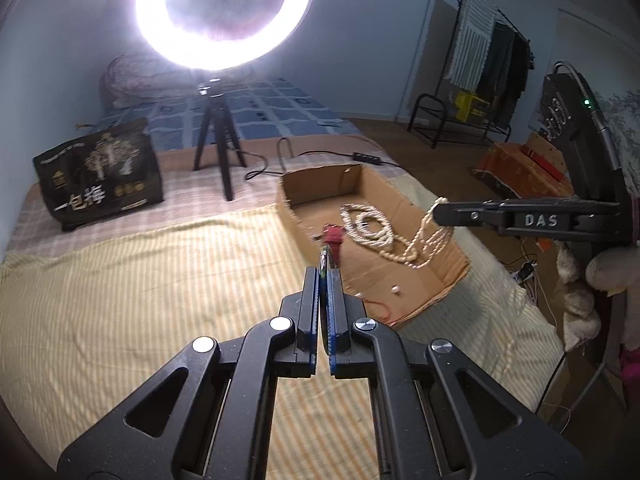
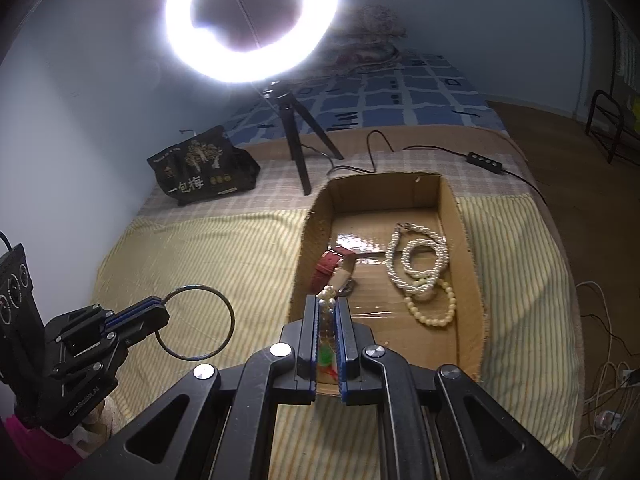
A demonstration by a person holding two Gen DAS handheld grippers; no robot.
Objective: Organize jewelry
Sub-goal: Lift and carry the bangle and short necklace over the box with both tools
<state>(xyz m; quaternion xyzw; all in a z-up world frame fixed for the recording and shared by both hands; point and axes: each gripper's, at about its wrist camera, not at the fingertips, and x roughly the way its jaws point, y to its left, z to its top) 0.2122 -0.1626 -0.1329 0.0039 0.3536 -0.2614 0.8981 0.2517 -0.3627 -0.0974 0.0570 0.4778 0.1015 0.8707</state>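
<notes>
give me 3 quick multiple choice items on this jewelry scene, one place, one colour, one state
1. Where is the cardboard box?
A. on the floor
B. on the bed
C. on a shelf

2. What colour is the strap in the box?
A. red
B. green
C. white

3. What does the left gripper hold?
A. nothing
B. a pearl necklace
C. a thin metal bangle

Key: 1 B, it rests on the striped sheet; 2 A, it shows red beside the pearls; 3 C, its jaws pinch the ring's edge.

Both grippers' jaws apparently clamped.
</notes>
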